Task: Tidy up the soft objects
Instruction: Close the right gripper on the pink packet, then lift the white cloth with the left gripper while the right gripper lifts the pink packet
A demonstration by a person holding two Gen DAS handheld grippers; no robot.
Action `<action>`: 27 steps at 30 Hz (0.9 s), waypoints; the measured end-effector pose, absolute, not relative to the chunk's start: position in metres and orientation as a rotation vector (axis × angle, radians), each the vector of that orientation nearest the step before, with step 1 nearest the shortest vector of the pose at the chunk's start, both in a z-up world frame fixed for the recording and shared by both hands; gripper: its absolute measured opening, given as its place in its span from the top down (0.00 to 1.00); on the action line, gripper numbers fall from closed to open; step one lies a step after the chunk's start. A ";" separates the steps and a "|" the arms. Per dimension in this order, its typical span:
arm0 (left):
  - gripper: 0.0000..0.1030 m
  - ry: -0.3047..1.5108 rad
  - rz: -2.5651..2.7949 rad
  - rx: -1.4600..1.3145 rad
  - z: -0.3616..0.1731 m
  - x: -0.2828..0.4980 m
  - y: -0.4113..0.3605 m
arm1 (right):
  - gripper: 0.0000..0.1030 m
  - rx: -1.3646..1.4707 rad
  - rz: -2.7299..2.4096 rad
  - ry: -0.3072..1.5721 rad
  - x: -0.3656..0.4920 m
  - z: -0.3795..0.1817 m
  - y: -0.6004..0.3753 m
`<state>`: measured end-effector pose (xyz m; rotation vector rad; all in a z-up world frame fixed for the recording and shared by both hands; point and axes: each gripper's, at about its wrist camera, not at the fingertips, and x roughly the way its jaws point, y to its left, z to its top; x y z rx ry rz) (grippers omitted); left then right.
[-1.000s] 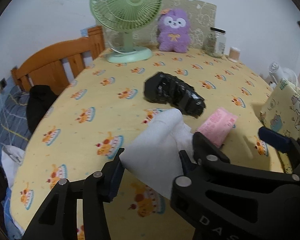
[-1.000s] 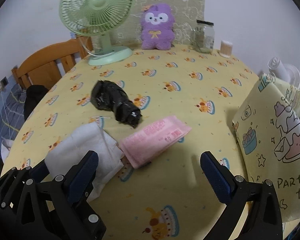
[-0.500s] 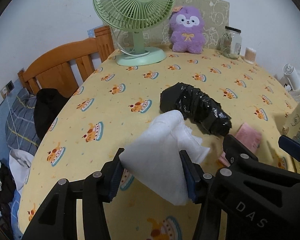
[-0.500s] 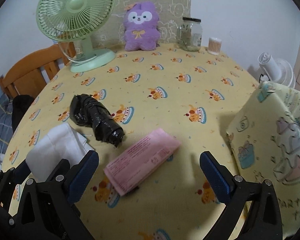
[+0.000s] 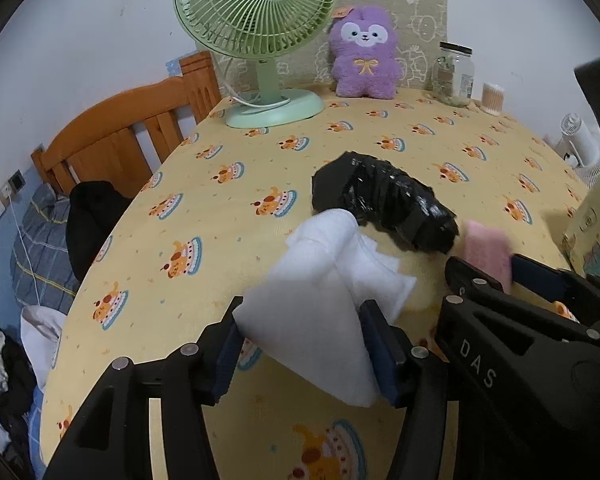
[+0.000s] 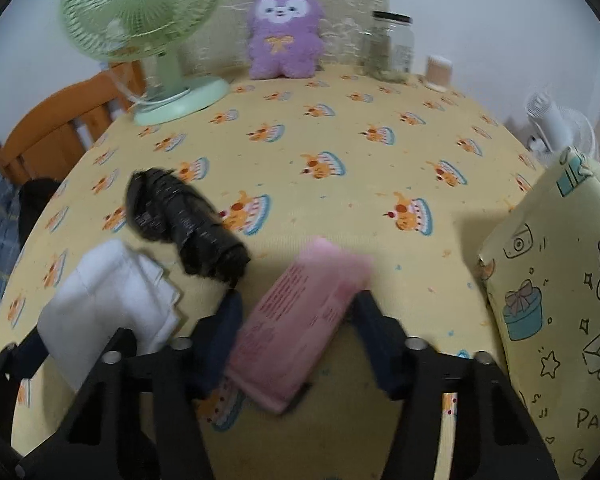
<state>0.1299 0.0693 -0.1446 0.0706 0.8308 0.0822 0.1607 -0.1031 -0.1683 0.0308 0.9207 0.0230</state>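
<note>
The yellow table carries a black bundle at nine o'clock. The left gripper clenches the white cloth — the right gripper squeezes the pink pack, just beside.

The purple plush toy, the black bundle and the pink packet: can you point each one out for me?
purple plush toy (image 5: 363,56), left wrist view, on its belly below the bow.
black bundle (image 6: 188,222), right wrist view, on its wrinkled middle.
pink packet (image 6: 300,314), right wrist view, on its printed face between the gripper fingers.
</note>
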 end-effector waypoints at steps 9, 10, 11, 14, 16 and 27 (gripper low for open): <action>0.43 0.846 0.024 0.040 -0.144 0.093 0.056 | 0.56 0.044 0.084 0.944 0.114 -0.160 -0.117; 0.43 0.847 0.026 0.040 -0.144 0.090 0.054 | 0.56 0.039 0.076 0.951 0.111 -0.159 -0.118; 0.43 0.849 0.026 0.041 -0.143 0.087 0.052 | 0.56 0.029 0.071 0.958 0.108 -0.159 -0.119; 0.43 0.850 0.022 0.023 -0.143 0.078 0.051 | 0.56 0.018 0.082 0.962 0.099 -0.158 -0.122; 0.43 0.850 0.027 0.016 -0.143 0.072 0.050 | 0.56 0.017 0.088 0.960 0.094 -0.158 -0.124; 0.45 0.845 0.006 0.011 -0.133 0.068 0.042 | 0.57 -0.001 0.078 0.936 0.084 -0.149 -0.132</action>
